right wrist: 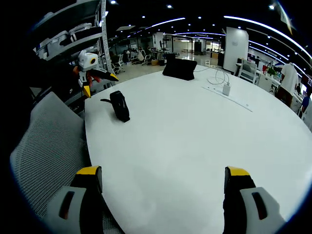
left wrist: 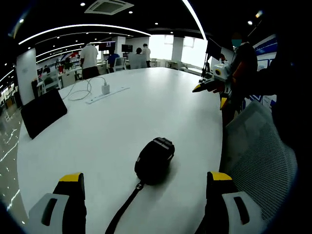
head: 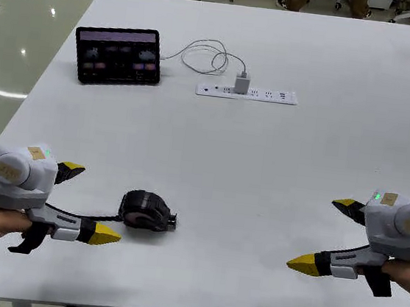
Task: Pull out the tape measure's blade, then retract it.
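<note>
Blade not yet pulled: my left gripper and right gripper gape wide; next, clamp the tape measure, lower left.

Head view looks down on the table; both gripper views face inward, low, sharing the tape measure.

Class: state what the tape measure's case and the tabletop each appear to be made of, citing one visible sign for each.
Tape measure: probably black plastic or rubber with a matte finish; the case is dark and shows little shine. Tabletop: likely smooth white laminate or painted board; the surface is uniform, with no grain.
</note>
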A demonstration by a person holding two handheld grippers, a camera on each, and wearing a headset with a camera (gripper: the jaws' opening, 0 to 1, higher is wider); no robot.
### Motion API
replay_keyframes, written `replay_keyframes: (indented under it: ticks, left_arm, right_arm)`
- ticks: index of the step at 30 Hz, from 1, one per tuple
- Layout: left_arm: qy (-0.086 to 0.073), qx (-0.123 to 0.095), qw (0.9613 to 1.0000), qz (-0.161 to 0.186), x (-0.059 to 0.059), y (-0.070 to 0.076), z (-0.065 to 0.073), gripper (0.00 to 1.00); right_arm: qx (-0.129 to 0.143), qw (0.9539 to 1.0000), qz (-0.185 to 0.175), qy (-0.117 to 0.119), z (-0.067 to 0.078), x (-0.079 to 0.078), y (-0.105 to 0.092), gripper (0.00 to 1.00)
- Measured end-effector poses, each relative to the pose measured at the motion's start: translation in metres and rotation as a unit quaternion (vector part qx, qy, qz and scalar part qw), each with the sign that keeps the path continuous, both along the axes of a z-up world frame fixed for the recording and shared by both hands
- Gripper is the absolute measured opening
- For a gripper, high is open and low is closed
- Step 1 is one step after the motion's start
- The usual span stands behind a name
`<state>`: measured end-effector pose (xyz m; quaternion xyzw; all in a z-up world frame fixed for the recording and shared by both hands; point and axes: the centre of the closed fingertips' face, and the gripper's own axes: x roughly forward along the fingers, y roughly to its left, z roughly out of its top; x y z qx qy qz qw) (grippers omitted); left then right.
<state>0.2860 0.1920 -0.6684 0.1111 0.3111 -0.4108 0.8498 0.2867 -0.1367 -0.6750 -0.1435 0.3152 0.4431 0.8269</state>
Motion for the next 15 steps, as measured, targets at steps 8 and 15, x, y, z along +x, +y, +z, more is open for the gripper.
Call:
replay_keyframes:
  ticks: [8,15]
  left_arm:
    - [0.032,0.007,0.9981,-0.052,-0.006,-0.014,-0.013,1.0]
    - [0.047,0.036,0.9954,-0.076,0.001,-0.019,-0.02,0.99]
  right_arm:
    - [-0.007,0.9995,0.029,-0.003,-0.004,0.003,0.022,1.0]
    - [-0.012,0.9981,0.06,-0.005,-0.006,0.01,0.044,1.0]
